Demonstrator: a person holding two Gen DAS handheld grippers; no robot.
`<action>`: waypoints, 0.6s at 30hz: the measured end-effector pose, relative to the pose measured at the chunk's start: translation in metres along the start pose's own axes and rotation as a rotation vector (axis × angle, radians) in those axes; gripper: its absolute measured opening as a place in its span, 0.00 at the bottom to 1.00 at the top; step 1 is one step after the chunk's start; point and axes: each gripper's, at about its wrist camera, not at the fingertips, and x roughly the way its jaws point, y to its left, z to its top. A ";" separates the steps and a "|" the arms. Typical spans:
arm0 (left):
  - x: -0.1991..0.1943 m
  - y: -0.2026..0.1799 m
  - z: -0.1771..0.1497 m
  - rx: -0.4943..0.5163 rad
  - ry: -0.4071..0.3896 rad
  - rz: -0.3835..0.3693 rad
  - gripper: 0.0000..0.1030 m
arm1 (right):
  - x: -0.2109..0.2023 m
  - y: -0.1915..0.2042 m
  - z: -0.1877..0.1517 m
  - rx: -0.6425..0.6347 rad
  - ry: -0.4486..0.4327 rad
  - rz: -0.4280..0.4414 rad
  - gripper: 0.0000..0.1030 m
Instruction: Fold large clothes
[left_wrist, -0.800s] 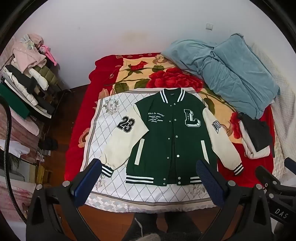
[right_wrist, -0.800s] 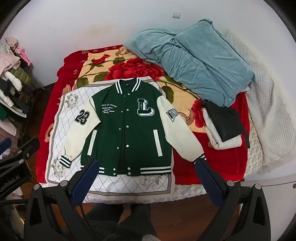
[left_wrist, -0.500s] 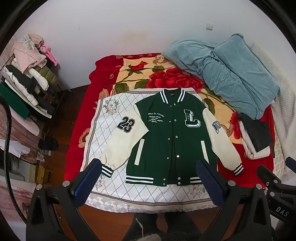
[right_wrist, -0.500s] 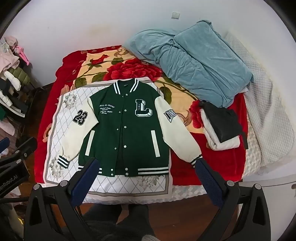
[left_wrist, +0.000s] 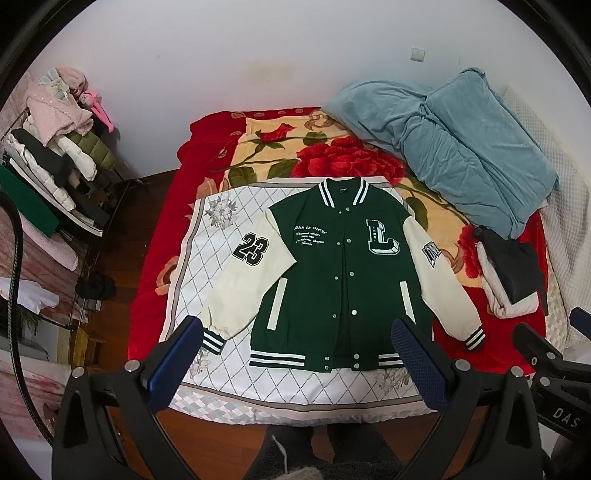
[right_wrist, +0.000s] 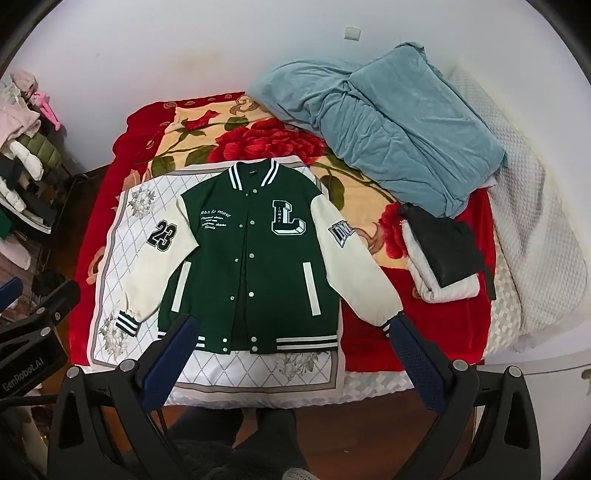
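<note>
The jacket (left_wrist: 343, 280) lies flat, front up, on the bed (left_wrist: 162, 236), collar at twelve o'clock, with both the left tool (left_wrist: 295, 358) and right tool (right_wrist: 291, 358) wide open and empty above its hem; it looks thick, soft and floppy, best pinched at cuffs or shoulders.

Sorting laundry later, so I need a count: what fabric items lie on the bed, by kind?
Jacket: 1
Blue blanket: 1
Folded clothes pile: 1
White patterned cloth under the jacket: 1
Rose blanket: 1
Total: 5
</note>
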 end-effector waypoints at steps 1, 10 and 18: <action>0.000 0.000 0.000 -0.001 0.001 -0.001 1.00 | 0.000 0.001 0.000 0.000 -0.001 -0.002 1.00; 0.001 -0.007 0.004 0.003 0.001 -0.005 1.00 | 0.001 0.000 0.003 0.006 -0.003 -0.001 1.00; 0.002 -0.012 0.002 0.007 -0.001 -0.010 1.00 | 0.003 0.002 0.007 0.015 -0.002 0.003 1.00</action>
